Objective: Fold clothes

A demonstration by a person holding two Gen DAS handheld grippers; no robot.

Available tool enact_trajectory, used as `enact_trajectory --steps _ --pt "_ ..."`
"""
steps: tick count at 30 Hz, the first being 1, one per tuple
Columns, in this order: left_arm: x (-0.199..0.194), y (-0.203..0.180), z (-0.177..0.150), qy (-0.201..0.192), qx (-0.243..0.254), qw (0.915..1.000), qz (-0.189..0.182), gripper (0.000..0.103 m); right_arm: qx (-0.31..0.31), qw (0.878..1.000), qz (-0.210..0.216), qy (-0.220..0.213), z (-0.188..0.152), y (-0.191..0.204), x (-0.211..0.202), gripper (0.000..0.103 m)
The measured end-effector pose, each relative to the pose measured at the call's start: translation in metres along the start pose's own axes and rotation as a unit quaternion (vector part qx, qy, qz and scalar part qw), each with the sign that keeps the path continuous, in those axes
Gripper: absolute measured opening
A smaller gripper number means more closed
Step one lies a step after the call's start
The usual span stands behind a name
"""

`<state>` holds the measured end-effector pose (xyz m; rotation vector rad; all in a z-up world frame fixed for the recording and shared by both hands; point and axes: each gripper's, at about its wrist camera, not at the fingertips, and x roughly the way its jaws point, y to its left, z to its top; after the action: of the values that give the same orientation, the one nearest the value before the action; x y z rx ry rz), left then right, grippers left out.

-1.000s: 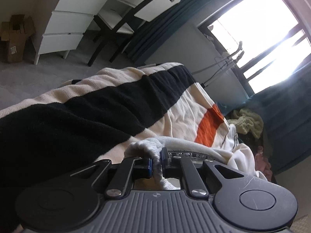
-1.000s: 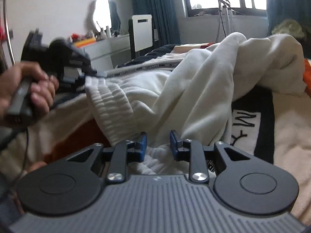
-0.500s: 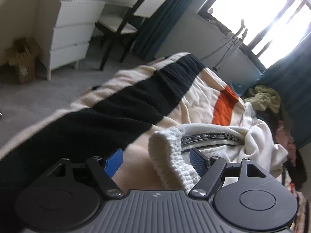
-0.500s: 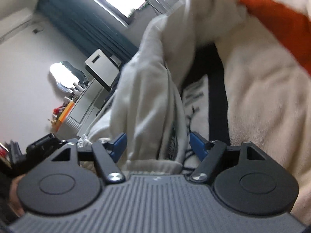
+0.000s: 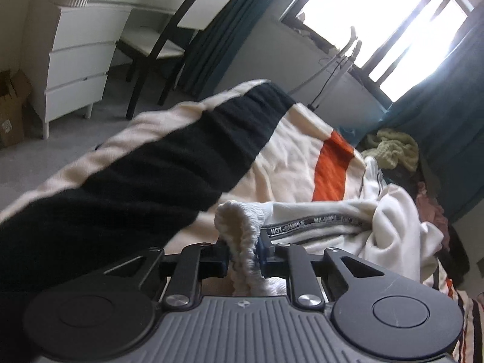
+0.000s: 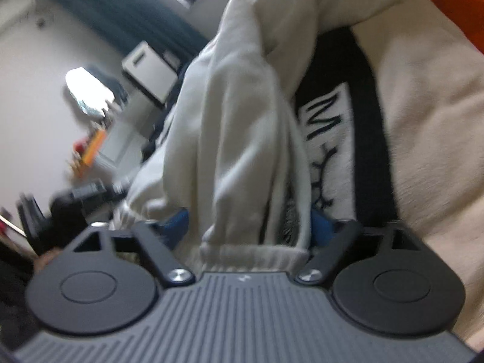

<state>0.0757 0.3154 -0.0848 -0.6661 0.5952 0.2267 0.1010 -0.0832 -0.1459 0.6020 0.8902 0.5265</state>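
Observation:
White sweatpants [image 5: 390, 227] with a ribbed waistband [image 5: 242, 230] and a grey lettered side stripe lie on a bed blanket [image 5: 169, 175] striped black, cream and orange. My left gripper [image 5: 244, 255] is shut on the ribbed waistband. In the right wrist view the same white pants [image 6: 230, 139] hang bunched between the wide-apart jaws of my right gripper [image 6: 249, 227], which is open; a ribbed hem lies against its base. The left gripper and the hand holding it show blurred at the left [image 6: 87, 193].
A white drawer unit [image 5: 78, 60] and a dark chair [image 5: 169, 39] stand on the grey carpet left of the bed. A cardboard box [image 5: 12, 106] sits by the wall. A pile of other clothes [image 5: 393, 148] lies under the window with blue curtains.
My left gripper opened half a second ago and has now closed again on the ribbed waistband. My right gripper opened wide and tilted, with the pants fabric now between its jaws.

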Motion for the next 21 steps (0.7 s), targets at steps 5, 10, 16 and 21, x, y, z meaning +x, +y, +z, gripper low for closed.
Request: enact_trajectory --steps 5,10,16,21 --pt "0.015 0.008 0.069 0.004 -0.027 0.9994 -0.021 0.018 0.052 0.998 0.040 -0.014 -0.013 0.039 0.000 0.034" --pt "0.036 -0.018 0.161 -0.015 0.033 0.9993 -0.003 0.017 0.093 0.986 0.134 -0.024 -0.018 0.102 0.038 0.031" --pt "0.103 -0.030 0.246 -0.024 0.088 0.9934 0.069 0.018 0.130 0.976 0.176 -0.006 -0.007 0.153 0.137 0.031" --pt "0.175 -0.007 0.263 0.009 0.084 0.9916 0.098 0.018 0.131 0.977 0.166 0.019 0.001 0.170 0.215 0.031"
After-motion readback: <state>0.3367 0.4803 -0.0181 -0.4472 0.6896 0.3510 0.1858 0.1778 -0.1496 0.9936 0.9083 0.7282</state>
